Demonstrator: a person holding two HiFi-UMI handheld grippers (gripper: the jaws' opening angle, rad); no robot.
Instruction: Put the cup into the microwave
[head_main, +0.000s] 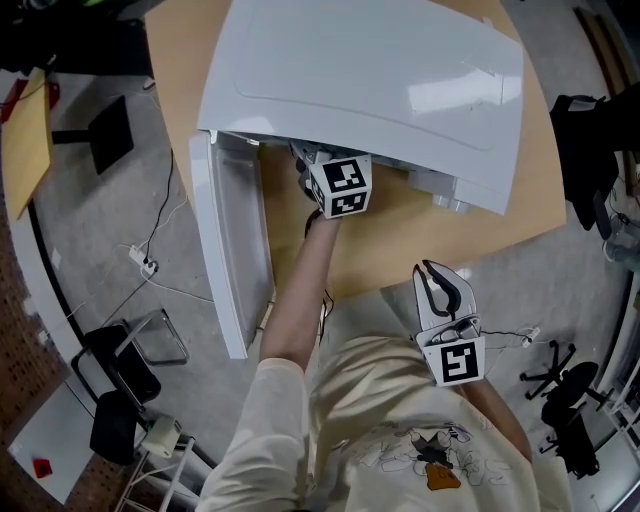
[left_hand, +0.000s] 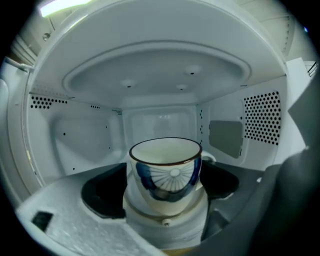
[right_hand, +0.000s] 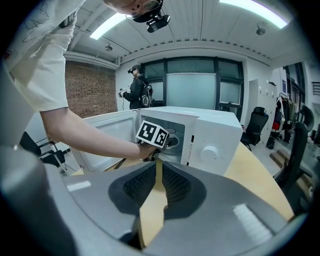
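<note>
A white cup with a blue fan pattern and a brown rim stands upright inside the white microwave, on the pale turntable. My left gripper reaches into the cavity. Its jaws stand wide on either side of the cup, and the dark pads do not press on it. In the head view only its marker cube shows, under the microwave's top edge. The microwave door hangs open to the left. My right gripper hovers near my body, shut with nothing in it.
The microwave sits on a round wooden table. A black office chair stands at the right, with cables and chair bases on the floor at the left. In the right gripper view another person stands far back by the windows.
</note>
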